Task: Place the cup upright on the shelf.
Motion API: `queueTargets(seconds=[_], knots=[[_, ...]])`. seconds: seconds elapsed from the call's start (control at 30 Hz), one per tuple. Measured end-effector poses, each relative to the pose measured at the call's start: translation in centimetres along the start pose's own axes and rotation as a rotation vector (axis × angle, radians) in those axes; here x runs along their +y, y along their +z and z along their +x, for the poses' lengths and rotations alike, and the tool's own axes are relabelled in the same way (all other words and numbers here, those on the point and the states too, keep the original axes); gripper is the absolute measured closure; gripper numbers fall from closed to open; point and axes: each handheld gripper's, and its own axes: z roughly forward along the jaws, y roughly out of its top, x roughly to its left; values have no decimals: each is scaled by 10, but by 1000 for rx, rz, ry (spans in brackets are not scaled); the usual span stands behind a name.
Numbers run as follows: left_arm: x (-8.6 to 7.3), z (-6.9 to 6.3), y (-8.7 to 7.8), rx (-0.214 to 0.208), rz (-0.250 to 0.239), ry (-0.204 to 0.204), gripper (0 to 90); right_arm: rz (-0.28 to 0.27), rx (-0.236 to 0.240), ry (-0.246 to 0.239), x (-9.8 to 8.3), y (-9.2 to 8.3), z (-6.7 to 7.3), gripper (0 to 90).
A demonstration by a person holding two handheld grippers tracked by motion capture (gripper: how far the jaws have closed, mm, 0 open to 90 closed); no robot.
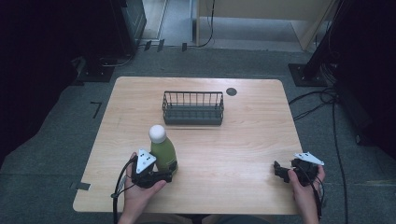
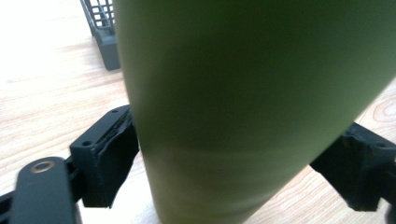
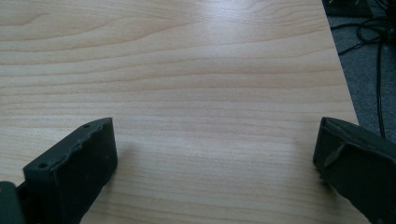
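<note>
The left gripper (image 1: 164,176) has its two black pads against the lower body of the green bottle (image 1: 163,154), one on each flank as the left gripper view shows, so it is closed on the bottle low down. The bottle stands upright on the wooden table (image 1: 243,140), white round cap (image 1: 157,134) on top, in front of the dark wire basket (image 1: 193,108) and a little to its left, well apart from it. The right gripper (image 1: 280,170) rests far to the right of the bottle near the table's front edge, its jaws spread wide over bare wood with nothing between them.

The risk I see lies in the low grip: the bottle is tall and the pads hold it near its base, so a quick lift or swing could let it tip or pivot between the pads. Its smooth round wall may also slip if the squeeze is light. Carried toward the basket, it could catch the front wires.
</note>
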Motion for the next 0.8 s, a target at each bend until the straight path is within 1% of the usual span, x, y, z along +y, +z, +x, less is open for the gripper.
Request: queueTargets(seconds=[0.13,0.3,0.57,0.8], knots=[[5,-2,2,4,-8,1,142,0,0,0,0,0,0,0],[9,-3,5,18,-4,9,148,0,0,0,0,0,0,0],[14,-5,9,34,-16,-4,161,0,0,0,0,0,0,0],[16,-5,7,44,-35,-17,180,0,0,0,0,0,0,0]])
